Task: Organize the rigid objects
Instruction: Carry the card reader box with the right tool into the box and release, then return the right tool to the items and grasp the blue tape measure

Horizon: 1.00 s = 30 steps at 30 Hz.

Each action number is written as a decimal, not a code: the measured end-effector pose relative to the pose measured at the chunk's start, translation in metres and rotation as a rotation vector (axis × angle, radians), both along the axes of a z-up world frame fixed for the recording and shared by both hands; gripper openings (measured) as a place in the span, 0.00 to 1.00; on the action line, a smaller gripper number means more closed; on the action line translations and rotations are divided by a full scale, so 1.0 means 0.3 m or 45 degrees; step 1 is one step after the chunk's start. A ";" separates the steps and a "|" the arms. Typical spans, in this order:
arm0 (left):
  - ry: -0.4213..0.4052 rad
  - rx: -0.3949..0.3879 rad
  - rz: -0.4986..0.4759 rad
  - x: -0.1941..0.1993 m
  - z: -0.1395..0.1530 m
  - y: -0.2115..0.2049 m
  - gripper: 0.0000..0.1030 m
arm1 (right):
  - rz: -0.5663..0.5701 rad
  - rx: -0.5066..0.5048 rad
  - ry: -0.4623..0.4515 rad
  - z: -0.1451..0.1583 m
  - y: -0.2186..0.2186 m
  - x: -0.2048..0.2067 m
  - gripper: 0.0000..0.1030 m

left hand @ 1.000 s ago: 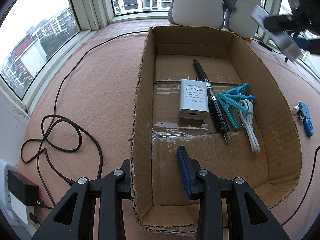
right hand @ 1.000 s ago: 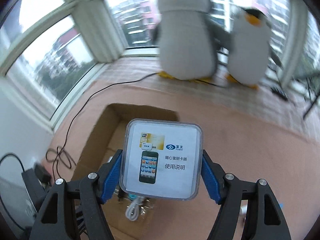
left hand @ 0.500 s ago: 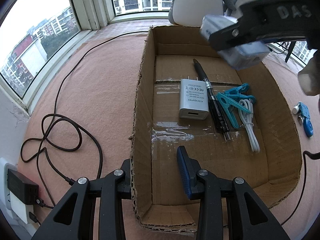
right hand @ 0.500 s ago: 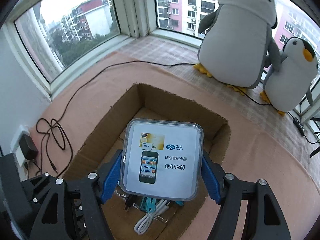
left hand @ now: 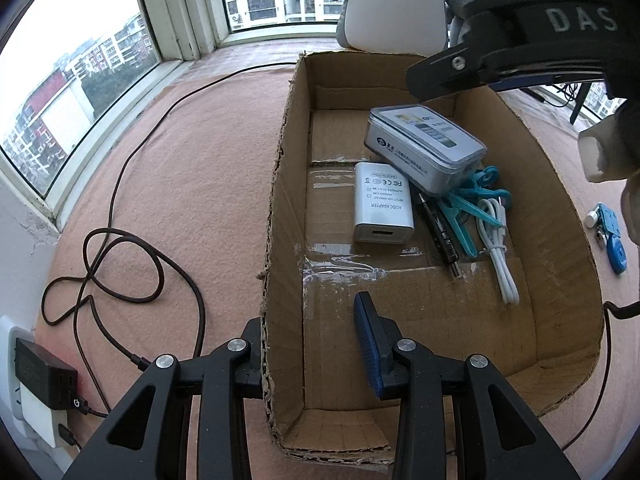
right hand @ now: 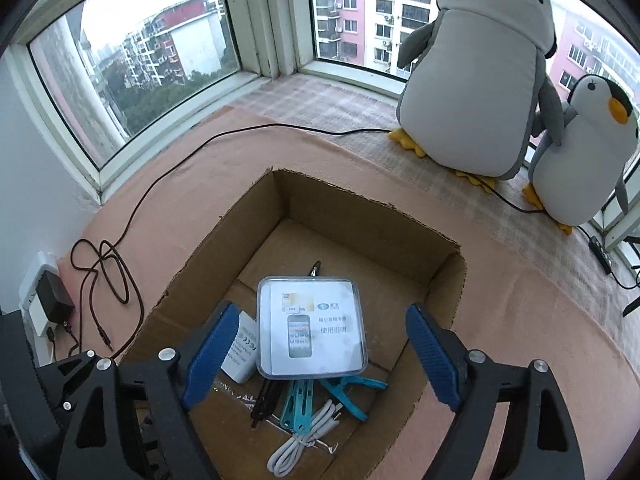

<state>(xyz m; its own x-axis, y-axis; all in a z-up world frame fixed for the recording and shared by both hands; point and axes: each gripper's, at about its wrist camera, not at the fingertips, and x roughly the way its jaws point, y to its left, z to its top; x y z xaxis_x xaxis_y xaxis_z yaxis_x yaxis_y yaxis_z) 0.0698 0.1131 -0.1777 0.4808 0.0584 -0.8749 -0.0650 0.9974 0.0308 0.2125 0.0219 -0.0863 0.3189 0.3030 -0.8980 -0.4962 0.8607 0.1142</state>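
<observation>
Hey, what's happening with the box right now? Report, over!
Left gripper clamped on cardboard box wall. Right gripper jaws just opened, clear plastic case dropped free inside, resting on pen and blue clips. Nothing blocking.

A bay window (right hand: pixel 160 60) with white frames wraps around the far side, and pale daylight comes through it from an overcast sky. Outside stand tall apartment blocks (right hand: pixel 360 4) and some green trees. A pinkish-brown carpet (left hand: pixel 192 168) covers the window platform. Two plush penguins, a large one (right hand: pixel 476 80) and a small one (right hand: pixel 588 160), sit at the far right by the glass. At the near left a white wall (right hand: pixel 36 208) carries a socket with a black charger (right hand: pixel 54 298), its dark cord (left hand: pixel 120 264) looping over the carpet.
</observation>
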 end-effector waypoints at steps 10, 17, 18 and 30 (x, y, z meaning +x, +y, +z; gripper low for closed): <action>-0.001 0.008 0.000 -0.002 -0.001 -0.005 0.36 | -0.196 0.139 -0.046 0.109 -0.273 -0.136 0.80; 0.001 0.016 -0.004 0.000 -0.003 -0.012 0.36 | -0.474 0.167 0.050 0.088 -0.605 -0.219 0.80; 0.001 0.017 -0.004 0.001 -0.004 -0.012 0.36 | -0.513 0.150 0.066 0.076 -0.651 -0.232 0.80; 0.003 0.022 -0.005 0.001 -0.004 -0.015 0.36 | -0.681 -0.022 0.183 -0.107 -0.898 -0.324 0.75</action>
